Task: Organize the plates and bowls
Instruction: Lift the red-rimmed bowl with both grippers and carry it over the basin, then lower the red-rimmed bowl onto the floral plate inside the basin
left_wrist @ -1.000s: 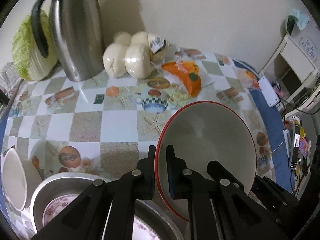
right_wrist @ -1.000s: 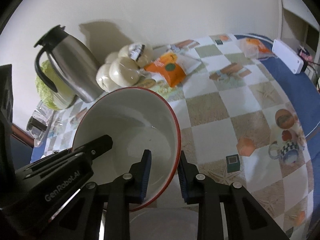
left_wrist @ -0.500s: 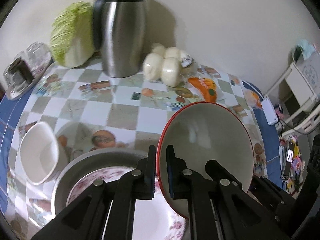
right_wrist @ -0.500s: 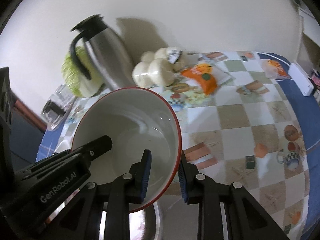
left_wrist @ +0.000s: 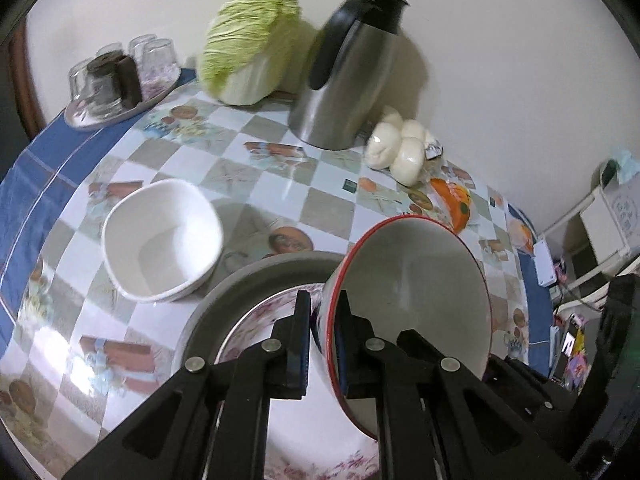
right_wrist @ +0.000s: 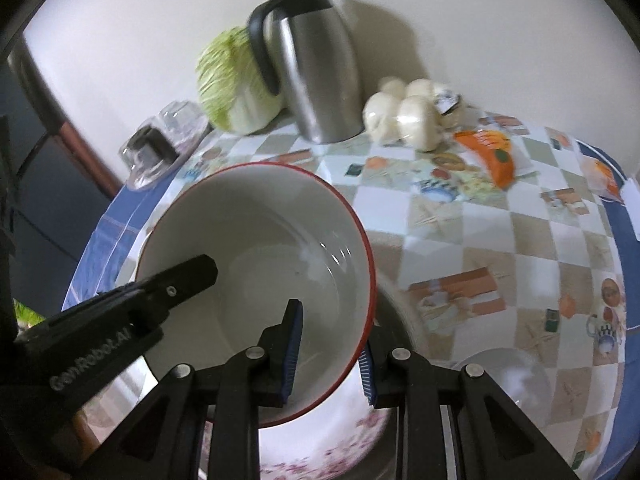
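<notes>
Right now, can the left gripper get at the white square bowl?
Probably not yet: the left gripper is shut on the red-rimmed bowl, as is the right gripper. The white square bowl sits unobstructed beside the metal basin.

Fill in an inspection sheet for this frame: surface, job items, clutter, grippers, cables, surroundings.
Surface: checked picture-print tablecloth with blue border.
Job's things: large red-rimmed white bowl held tilted above a grey metal basin containing a floral plate; square white bowl beside the basin.
Clutter: steel jug, cabbage, bagged white buns, orange packet, tray of glasses.
Grippers: left gripper and right gripper both clamp the bowl's rim.
Cables: some at far right.
Surroundings: plain wall.
</notes>
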Demonstrator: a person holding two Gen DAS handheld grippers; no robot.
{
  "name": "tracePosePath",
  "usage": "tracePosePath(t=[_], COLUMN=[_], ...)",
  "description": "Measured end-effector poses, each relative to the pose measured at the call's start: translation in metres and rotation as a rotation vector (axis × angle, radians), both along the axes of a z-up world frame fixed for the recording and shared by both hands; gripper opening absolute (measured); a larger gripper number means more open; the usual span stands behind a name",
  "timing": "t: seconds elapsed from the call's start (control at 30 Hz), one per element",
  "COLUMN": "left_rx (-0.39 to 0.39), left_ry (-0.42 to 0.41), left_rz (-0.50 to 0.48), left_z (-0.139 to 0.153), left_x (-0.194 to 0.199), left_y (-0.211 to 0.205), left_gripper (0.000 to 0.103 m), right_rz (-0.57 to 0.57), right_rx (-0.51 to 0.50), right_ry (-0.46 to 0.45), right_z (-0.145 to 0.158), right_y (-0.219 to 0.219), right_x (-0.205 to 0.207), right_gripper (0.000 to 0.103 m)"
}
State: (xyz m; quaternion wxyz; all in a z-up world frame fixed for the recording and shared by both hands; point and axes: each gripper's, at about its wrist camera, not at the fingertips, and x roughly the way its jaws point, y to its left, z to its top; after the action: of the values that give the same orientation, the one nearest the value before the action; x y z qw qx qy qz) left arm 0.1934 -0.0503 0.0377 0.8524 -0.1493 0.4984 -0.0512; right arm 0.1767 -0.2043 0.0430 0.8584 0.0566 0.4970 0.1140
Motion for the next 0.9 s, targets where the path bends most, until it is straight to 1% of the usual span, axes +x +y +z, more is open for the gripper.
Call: tracePosePath(t=[0.3, 0.47, 0.6, 0.73, 0.9], left_rx=[-0.089, -0.131, -0.139, -0.177, -0.195], left_ry=[0.033, 0.043, 0.041, 0.043, 0.046], left_rz=[0.05, 0.064, 0.062, 0.054, 0.041], left_z=[-0.018, -0.03, -0.036, -0.041, -0.044], left_x=[-0.029, -0.041, -0.046, -0.047, -0.045], left_y=[0.031, 0.039, 0.041, 0.044, 0.042], left_gripper=[0.011, 0.011, 0.011, 0.011, 0.011], right_rz=[0.058, 0.073, 0.063, 0.053, 0.033], right_rx=[-0.039, -0.097, -0.121, -0.13, -0.146], right_ry=[0.05, 0.079, 0.096, 0.115, 0.114], right_z=[-0.006, -0.012, -0.017, -0.023, -0.022], right_y=[0.027, 0.039, 0.043, 0.044, 0.042], right_x=[-0.016, -0.027, -0.033, -0.038, -0.042], right_gripper=[0.028, 0.028, 0.028, 0.028, 0.028])
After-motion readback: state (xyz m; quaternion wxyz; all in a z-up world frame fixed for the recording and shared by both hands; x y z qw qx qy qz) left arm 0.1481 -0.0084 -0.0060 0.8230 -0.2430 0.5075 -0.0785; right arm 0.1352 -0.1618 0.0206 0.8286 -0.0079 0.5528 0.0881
